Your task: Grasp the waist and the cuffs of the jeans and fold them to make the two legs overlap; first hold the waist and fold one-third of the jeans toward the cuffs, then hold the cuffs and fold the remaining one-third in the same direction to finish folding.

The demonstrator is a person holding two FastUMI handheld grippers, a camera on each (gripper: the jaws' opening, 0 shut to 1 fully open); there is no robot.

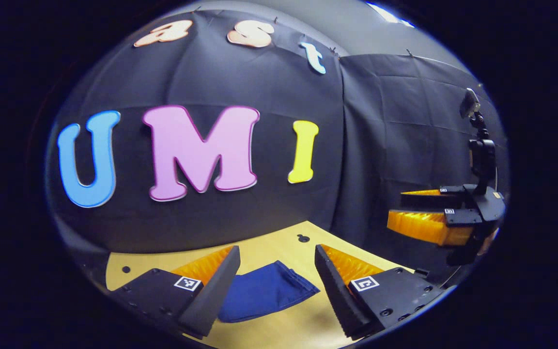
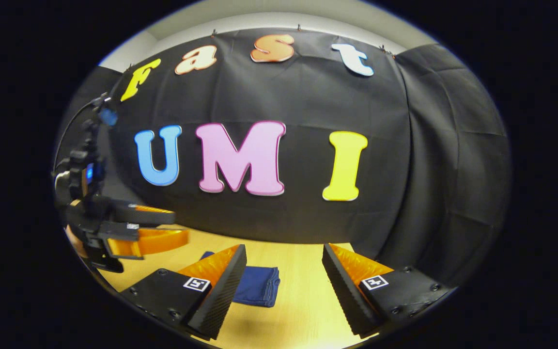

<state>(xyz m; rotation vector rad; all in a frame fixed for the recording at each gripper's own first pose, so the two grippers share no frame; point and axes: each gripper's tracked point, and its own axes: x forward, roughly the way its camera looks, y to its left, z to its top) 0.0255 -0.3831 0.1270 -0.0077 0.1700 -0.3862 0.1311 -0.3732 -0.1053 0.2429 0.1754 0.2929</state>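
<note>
The wooden table [image 1: 279, 242] runs up to the black cloth wall [image 2: 405, 160]. On it lie the blue jeans [image 1: 264, 291], folded into a small flat bundle, between and beyond the fingers of each tool. The left gripper [image 1: 276, 286] hangs above the table, its fingers spread wide and holding nothing. The right gripper [image 2: 284, 283] is likewise wide open and empty, up off the jeans.

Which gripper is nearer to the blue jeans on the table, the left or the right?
Hard to call; both hover open above the jeans. The left gripper frames them between its fingers; the right gripper has them by one finger.
</note>
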